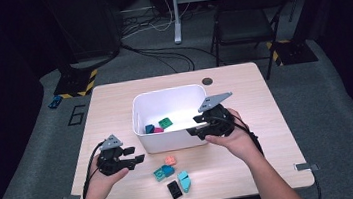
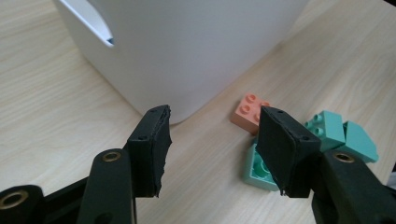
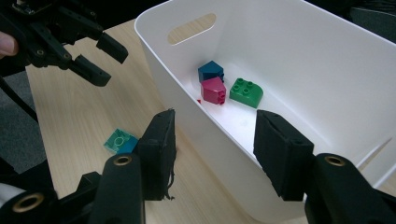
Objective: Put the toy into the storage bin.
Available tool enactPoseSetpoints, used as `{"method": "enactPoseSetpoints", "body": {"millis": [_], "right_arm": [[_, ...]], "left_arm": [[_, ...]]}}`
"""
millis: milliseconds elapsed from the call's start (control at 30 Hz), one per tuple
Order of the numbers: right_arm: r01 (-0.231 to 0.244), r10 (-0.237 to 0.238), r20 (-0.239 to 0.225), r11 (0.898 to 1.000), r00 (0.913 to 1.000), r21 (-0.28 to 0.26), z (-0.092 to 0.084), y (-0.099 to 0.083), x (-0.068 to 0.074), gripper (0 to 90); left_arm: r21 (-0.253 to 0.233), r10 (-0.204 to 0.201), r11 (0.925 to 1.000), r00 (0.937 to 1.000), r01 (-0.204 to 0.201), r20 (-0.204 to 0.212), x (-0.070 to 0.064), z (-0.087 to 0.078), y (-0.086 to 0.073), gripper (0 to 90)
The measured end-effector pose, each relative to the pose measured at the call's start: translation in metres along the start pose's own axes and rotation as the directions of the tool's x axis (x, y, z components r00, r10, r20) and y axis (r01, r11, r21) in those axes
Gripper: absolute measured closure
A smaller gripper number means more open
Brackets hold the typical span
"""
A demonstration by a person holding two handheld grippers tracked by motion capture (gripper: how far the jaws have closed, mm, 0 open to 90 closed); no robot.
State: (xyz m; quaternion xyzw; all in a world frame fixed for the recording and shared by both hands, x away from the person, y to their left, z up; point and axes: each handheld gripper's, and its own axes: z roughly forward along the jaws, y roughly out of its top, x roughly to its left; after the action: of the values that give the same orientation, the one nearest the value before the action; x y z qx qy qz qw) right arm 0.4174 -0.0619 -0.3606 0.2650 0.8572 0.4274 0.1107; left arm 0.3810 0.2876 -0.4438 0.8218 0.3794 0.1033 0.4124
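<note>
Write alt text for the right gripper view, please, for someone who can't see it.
The right hand-held gripper straddles the near wall of a white bin, jaws open and empty. Inside lie a dark blue block, a magenta block and a green block. The left hand-held gripper hovers over the wooden table.

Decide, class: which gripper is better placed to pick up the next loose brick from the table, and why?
Probably the left. The left gripper is open and low, aimed at the orange brick beside the white bin. The right gripper is empty and sits at the bin's rim.
</note>
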Motion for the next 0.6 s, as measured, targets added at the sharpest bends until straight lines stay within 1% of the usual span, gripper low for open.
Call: {"method": "enactPoseSetpoints", "body": {"millis": [100,167,200,233,333,367,433,500,533,600], "right_arm": [[-0.007,0.007,-0.003,1.0,1.0,0.002,0.001,-0.002,0.0,48.1],[-0.001,0.001,-0.004,1.0,1.0,0.002,0.001,-0.002,-0.001,48.1],[-0.003,0.003,-0.003,1.0,1.0,0.007,0.001,-0.003,0.001,48.1],[-0.003,0.003,-0.003,1.0,1.0,0.007,0.001,-0.003,0.001,48.0],[-0.001,0.001,-0.007,1.0,1.0,-0.004,-0.001,-0.002,0.002,48.0],[0.006,-0.006,-0.006,1.0,1.0,-0.008,-0.002,-0.002,0.002,48.0],[0.005,-0.005,-0.006,1.0,1.0,-0.014,-0.004,-0.002,0.003,48.0],[0.0,0.0,-0.004,1.0,1.0,-0.019,-0.007,-0.002,0.004,48.0],[0.008,-0.008,-0.003,1.0,1.0,-0.023,-0.008,-0.002,0.003,48.0],[0.002,-0.002,0.0,1.0,1.0,-0.027,-0.009,-0.002,0.003,48.0]], "left_arm": [[0.012,0.02,0.9997,0.9998,-0.02,0.01,-0.006,0.006,-0.003,43.9],[0.011,0.021,0.9997,0.9998,-0.021,0.007,-0.009,0.008,-0.004,44.3],[0.024,0.036,0.9991,0.9994,-0.036,0.004,-0.013,0.012,-0.006,45.0],[0.031,0.046,0.9985,0.9989,-0.046,0.011,-0.015,0.014,-0.007,45.1],[0.046,0.053,0.9974,0.9979,-0.055,0.038,-0.02,0.021,-0.012,45.4],[0.05,0.062,0.9967,0.9972,-0.064,0.043,-0.022,0.023,-0.013,45.4],[0.065,0.069,0.9952,0.9958,-0.073,0.06,-0.026,0.029,-0.016,45.3],[0.077,0.087,0.9927,0.9937,-0.093,0.07,-0.028,0.033,-0.018,45.1],[0.077,0.087,0.9927,0.9937,-0.093,0.07,-0.028,0.033,-0.018,45.1],[0.093,0.094,0.9904,0.9921,-0.102,0.083,-0.03,0.04,-0.02,45.0]]}}
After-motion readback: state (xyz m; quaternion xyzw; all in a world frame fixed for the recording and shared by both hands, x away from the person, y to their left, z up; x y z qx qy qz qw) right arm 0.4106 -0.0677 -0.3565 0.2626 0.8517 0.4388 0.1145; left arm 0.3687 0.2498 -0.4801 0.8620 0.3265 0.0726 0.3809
